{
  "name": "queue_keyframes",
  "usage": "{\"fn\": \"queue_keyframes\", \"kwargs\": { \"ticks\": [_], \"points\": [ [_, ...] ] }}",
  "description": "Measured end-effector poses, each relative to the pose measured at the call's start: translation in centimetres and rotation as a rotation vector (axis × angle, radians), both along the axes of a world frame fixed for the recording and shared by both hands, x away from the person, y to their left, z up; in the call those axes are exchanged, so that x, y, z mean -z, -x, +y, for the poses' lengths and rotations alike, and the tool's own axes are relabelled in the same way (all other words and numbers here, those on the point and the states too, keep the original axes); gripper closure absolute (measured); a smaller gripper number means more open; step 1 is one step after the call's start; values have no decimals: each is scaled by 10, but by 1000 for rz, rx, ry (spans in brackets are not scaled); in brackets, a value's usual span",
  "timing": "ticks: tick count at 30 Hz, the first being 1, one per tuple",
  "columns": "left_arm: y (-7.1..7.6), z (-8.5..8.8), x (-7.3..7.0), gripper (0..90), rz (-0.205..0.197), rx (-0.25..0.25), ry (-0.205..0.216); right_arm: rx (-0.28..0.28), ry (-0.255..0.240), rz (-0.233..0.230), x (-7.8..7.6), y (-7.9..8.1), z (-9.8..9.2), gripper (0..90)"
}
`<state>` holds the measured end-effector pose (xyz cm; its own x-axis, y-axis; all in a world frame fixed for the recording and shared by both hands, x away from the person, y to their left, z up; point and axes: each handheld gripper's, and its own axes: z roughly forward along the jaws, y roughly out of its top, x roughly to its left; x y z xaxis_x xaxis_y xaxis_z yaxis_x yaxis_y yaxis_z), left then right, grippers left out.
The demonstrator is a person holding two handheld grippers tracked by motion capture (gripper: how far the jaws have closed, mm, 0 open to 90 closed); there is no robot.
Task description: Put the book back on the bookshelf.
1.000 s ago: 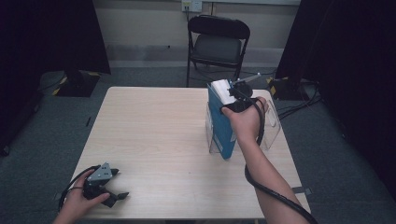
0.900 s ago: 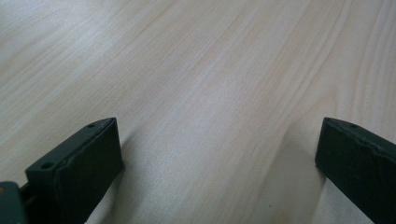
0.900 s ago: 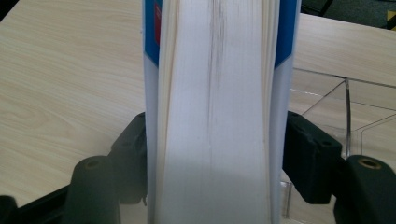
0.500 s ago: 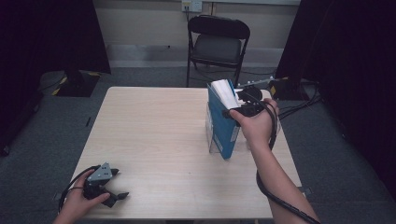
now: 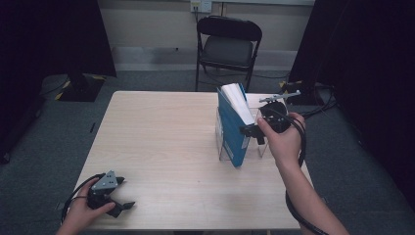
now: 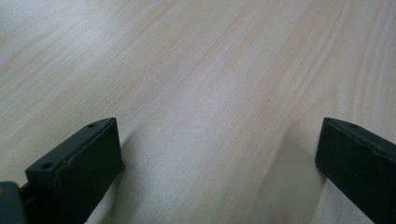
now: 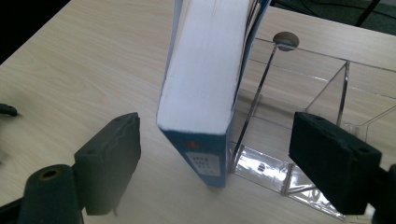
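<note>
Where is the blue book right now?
The blue book stands on the table's right side in the high view, leaning against a clear holder, beside the right gripper.

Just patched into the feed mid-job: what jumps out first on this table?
A thick blue book stands upright at the table's far right, against a clear acrylic holder. The right gripper sits right beside it; its jaws have just been opening, and they now stand wide, clear of the book. The left gripper rests open on the near left corner.
</note>
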<state>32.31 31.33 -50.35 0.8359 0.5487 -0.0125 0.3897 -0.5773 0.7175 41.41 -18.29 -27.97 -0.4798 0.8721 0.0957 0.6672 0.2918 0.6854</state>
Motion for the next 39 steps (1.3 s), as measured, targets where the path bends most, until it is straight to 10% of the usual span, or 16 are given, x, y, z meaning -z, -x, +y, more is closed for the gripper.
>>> {"fn": "queue_keyframes", "kwargs": {
  "ticks": [39],
  "points": [
    [0, 0, 0, 1, 4, -1, 3, -133, 14, 7, 56, 37, -16, 174]
  ]
}}
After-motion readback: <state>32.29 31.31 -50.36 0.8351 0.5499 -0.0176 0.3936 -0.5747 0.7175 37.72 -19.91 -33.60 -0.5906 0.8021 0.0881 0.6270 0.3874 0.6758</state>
